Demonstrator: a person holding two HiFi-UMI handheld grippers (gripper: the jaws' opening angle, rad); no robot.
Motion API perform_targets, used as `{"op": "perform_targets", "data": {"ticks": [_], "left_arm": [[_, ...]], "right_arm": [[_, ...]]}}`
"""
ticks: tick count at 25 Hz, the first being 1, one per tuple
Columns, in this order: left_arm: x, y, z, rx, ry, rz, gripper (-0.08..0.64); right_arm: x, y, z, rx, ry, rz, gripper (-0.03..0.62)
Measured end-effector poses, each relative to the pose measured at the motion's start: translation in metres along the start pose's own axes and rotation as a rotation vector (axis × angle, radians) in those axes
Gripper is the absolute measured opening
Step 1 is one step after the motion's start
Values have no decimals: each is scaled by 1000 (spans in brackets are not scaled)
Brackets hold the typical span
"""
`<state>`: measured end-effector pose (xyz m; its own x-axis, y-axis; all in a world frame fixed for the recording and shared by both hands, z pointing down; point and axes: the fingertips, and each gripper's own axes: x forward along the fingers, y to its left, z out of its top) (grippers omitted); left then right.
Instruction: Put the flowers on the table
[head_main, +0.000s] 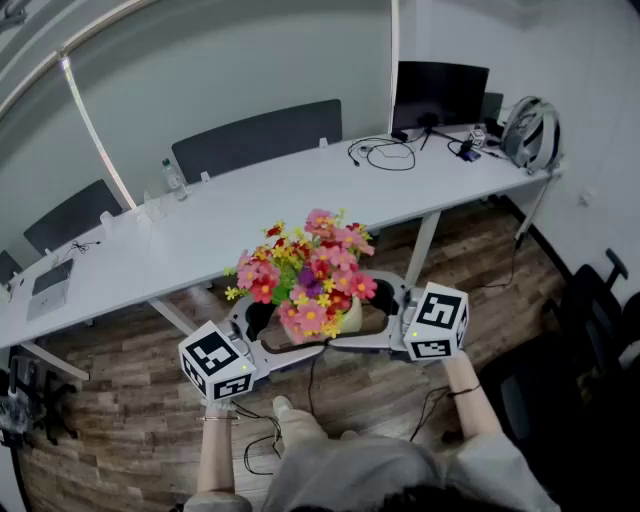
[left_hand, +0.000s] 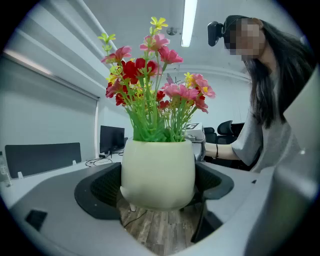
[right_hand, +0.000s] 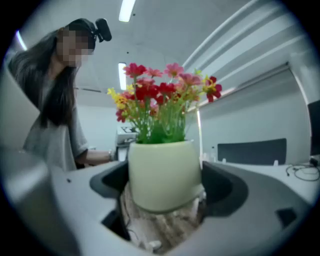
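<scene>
A cream pot (head_main: 350, 318) of pink, red and yellow flowers (head_main: 305, 270) hangs above the wooden floor, just in front of the long white table (head_main: 300, 190). My left gripper (head_main: 258, 325) clasps it from the left and my right gripper (head_main: 385, 308) from the right. In the left gripper view the pot (left_hand: 157, 172) fills the gap of the left gripper (left_hand: 157, 187), its sides against both dark pads. The right gripper view shows the same pot (right_hand: 165, 172) wedged in the right gripper (right_hand: 165, 185), with the floor visible beneath it.
On the table stand a monitor (head_main: 440, 95), coiled cables (head_main: 385, 153), a headset (head_main: 530, 130), a bottle (head_main: 172, 175) and a laptop (head_main: 50, 278). Grey chairs (head_main: 255, 135) line its far side. A table leg (head_main: 425, 245) stands just beyond the pot. A black office chair (head_main: 590, 310) is at right.
</scene>
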<state>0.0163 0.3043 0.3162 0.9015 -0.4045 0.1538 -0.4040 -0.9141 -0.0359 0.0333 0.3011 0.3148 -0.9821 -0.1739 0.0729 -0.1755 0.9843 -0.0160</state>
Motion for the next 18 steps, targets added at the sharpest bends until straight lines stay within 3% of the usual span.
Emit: {"op": "perform_targets", "data": {"ticks": [18], "left_arm": [[9, 3, 1, -7, -21, -32, 448]], "right_arm": [[-8, -9, -2, 11, -40, -35, 446]]}}
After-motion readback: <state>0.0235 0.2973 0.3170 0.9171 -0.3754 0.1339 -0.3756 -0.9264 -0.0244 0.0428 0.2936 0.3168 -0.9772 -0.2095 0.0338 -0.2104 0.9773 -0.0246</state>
